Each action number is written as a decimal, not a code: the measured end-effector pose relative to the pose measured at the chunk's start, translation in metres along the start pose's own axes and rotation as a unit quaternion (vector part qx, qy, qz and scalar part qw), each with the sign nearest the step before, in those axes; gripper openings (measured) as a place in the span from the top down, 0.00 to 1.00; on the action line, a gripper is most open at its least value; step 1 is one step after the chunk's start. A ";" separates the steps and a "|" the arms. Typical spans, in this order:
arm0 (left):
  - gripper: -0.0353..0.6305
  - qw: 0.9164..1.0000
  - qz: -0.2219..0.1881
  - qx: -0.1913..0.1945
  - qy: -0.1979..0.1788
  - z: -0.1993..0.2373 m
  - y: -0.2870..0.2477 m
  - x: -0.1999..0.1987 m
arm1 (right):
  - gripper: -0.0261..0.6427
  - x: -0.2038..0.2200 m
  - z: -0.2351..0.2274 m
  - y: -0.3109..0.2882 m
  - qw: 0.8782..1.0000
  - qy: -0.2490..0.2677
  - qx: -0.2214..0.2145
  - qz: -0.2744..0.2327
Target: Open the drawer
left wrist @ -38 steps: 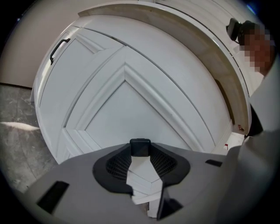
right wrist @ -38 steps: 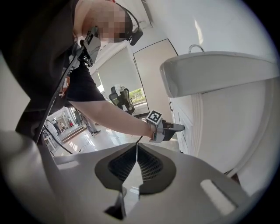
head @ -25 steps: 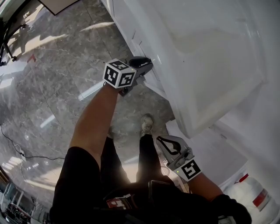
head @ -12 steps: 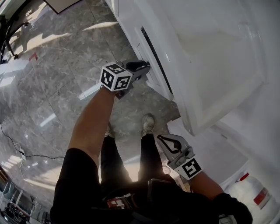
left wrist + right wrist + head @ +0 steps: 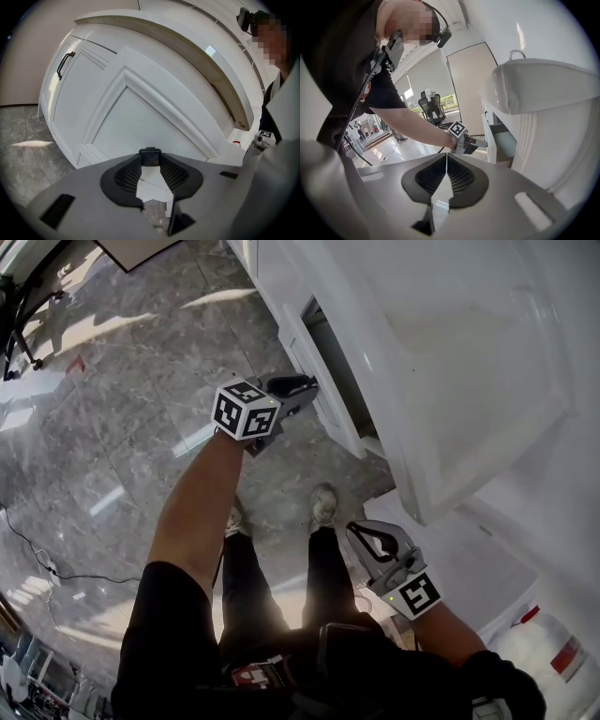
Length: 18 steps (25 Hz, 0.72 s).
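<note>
The white drawer (image 5: 322, 399) stands pulled partway out of the white cabinet, with a dark gap (image 5: 337, 357) behind its front panel. My left gripper (image 5: 307, 386) is shut on the drawer's small black handle (image 5: 150, 156), which sits between the fingertips in the left gripper view, the panelled drawer front (image 5: 154, 112) right behind it. The right gripper view shows the left gripper (image 5: 479, 144) at the open drawer (image 5: 492, 136) from the side. My right gripper (image 5: 362, 534) hangs low beside the cabinet, apart from the drawer. Its pads (image 5: 457, 176) meet with nothing between them.
A thick white countertop (image 5: 469, 381) overhangs the drawer. A cabinet door with a black bar handle (image 5: 65, 63) stands to the left. The grey marble floor (image 5: 112, 427) lies below, with the person's shoes (image 5: 323, 507) close to the cabinet and a cable (image 5: 37, 559) at left.
The drawer has slid out from shut to a wide gap. My left gripper came away from the cabinet with the handle in it. The right gripper barely moved.
</note>
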<state>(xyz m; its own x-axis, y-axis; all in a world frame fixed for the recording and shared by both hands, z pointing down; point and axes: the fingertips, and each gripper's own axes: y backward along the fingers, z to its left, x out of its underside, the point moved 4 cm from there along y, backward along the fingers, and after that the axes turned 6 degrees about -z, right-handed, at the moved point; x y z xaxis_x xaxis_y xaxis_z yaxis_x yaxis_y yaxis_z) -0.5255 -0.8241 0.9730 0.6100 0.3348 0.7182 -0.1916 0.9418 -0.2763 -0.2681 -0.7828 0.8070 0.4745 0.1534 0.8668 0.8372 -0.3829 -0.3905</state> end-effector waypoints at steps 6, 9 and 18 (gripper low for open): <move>0.76 1.000 -0.002 -0.001 0.003 0.001 0.013 0.004 | 0.95 -0.012 0.001 -0.002 1.000 0.017 0.005 -0.011; 0.76 1.000 -0.001 -0.003 0.004 0.002 0.019 0.006 | 0.95 -0.019 0.000 -0.005 1.000 0.022 0.006 -0.018; 0.76 1.000 -0.003 -0.007 0.005 0.003 0.041 0.014 | 0.95 -0.020 0.014 -0.010 0.999 0.028 0.002 -0.023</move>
<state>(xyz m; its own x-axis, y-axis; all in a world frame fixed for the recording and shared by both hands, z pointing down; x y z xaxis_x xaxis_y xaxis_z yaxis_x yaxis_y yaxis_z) -0.5271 -0.7810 0.9736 0.6187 0.3281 0.7138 -0.1764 0.9434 -0.2808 -0.2820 -0.7692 0.7895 0.4199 0.1189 0.8997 0.8586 -0.3731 -0.3514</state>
